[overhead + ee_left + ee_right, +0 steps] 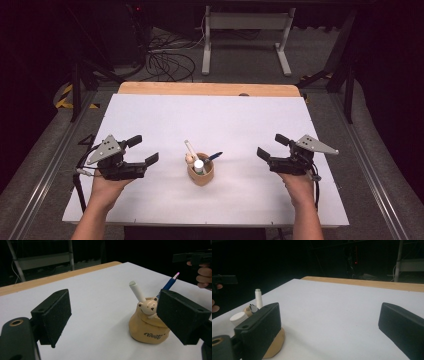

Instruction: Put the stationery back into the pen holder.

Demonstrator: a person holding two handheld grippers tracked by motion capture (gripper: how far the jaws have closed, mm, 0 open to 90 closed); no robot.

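A tan pen holder (201, 175) with a small bear figure (149, 307) stands mid-table, towards the front. A white marker (190, 148), a blue pen (213, 157) and a white-capped stick (199, 164) poke out of it. My left gripper (143, 150) hovers left of the holder, open, nothing between its pads (53, 317). To the holder's right my right gripper (271, 146) is likewise open and empty. In the right gripper view the holder (274, 345) sits partly behind the left jaw, with the white marker (258, 298) rising above it.
The white board (150, 115) covers the table, a strip of bare wood (205, 88) showing along its far edge. Cables (167, 62) and a white stand (245, 35) lie on the floor beyond. Dark frame legs flank both sides.
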